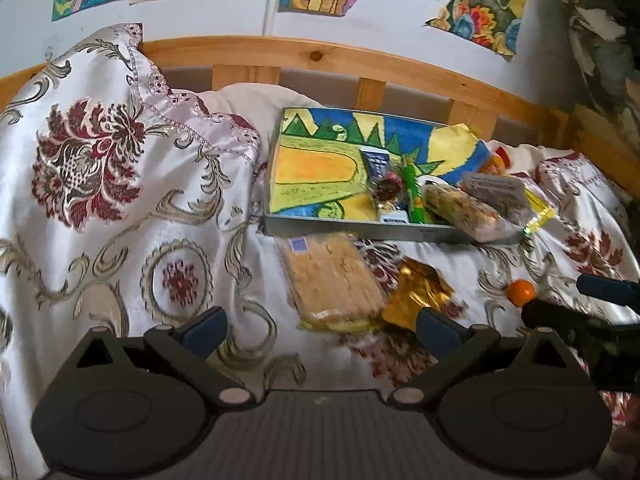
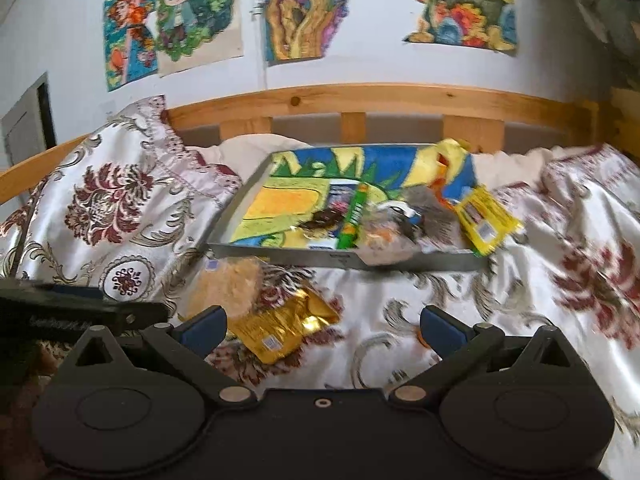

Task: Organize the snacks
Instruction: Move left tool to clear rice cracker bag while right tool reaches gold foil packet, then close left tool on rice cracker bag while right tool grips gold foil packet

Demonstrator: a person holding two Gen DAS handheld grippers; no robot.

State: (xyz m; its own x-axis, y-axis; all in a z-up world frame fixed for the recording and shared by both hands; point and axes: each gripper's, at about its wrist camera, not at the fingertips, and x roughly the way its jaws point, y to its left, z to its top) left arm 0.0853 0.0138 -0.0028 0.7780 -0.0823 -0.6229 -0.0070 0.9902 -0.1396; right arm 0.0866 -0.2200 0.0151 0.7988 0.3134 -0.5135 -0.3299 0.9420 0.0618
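A grey tray [image 1: 348,229] with a colourful drawing as its liner lies on the bedspread and holds several snacks at its right end: a green tube [image 1: 412,188], a wrapped bar [image 1: 460,208], a yellow packet [image 2: 486,220]. In front of the tray lie a clear pack of crackers [image 1: 332,280], a gold foil wrapper [image 1: 416,294] and a small orange ball [image 1: 521,292]. My left gripper [image 1: 320,330] is open and empty above the cracker pack. My right gripper [image 2: 322,330] is open and empty above the gold wrapper [image 2: 280,326]; the crackers [image 2: 228,284] lie beyond it.
A patterned satin pillow [image 1: 100,168] rises at the left. The wooden bed rail [image 1: 320,60] and a wall with drawings run behind the tray. The other gripper's body shows at the right edge of the left wrist view [image 1: 580,328] and the left edge of the right wrist view [image 2: 60,312].
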